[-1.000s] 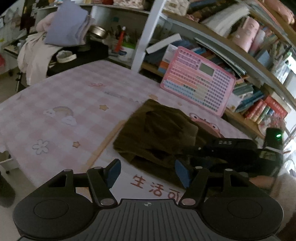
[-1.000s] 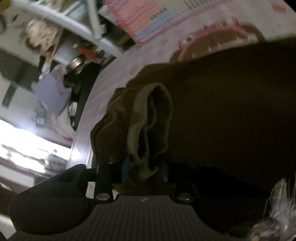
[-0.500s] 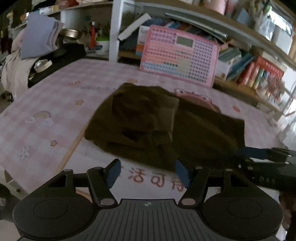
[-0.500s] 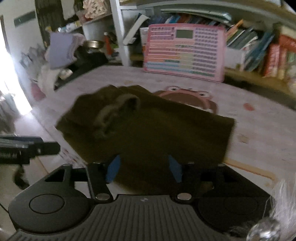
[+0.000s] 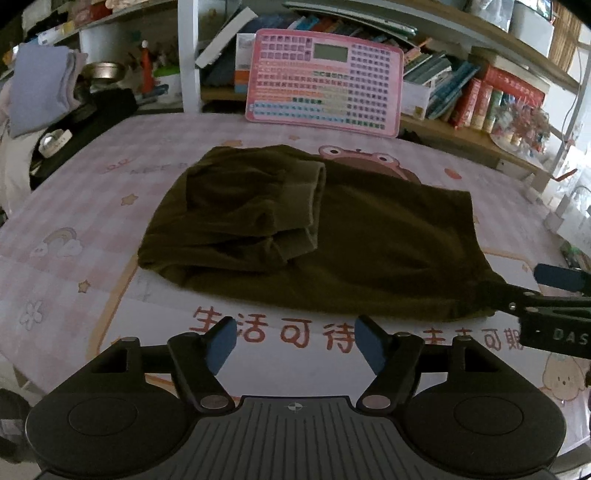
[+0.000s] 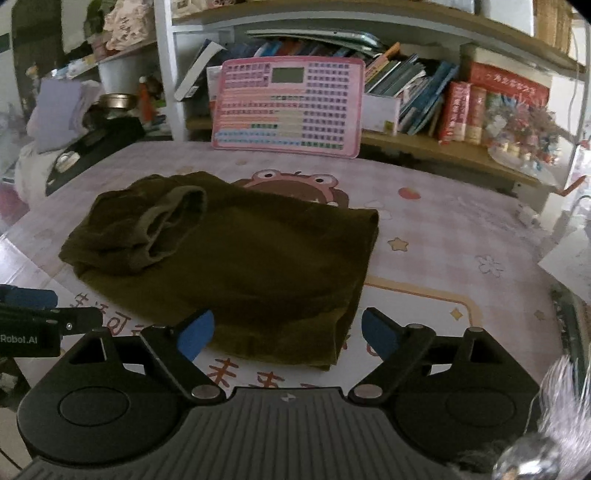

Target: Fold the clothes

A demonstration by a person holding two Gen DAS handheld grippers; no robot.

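Now, counter (image 5: 110, 206): it carries a pink checked cloth printed with stars, rainbows, a cartoon frog and red characters along my near edge.
Shelves (image 6: 369, 22): behind the counter, packed with books (image 6: 458, 110) and odds and ends.
Garment (image 5: 332, 236): a dark olive piece lies flat in the middle of the counter, partly over the frog print; its left part is folded over onto itself, so a ribbed cuff (image 5: 299, 210) sits on top, opening toward the right.
Pink board (image 5: 325, 81): a keypad-like panel with a small screen leans upright against the shelves, well behind the garment.
Folded lilac cloth (image 5: 40, 88): stacked off the counter's far left corner, near a metal bowl (image 5: 105, 70).
My left hand-held gripper (image 5: 295, 345): fingers spread wide, nothing between them; it hangs over the red characters just short of the garment's near edge.
My right hand-held gripper (image 6: 284, 330): fingers likewise apart and empty, poised at the garment's near right corner, the left pad (image 6: 194, 330) over the fabric's edge.
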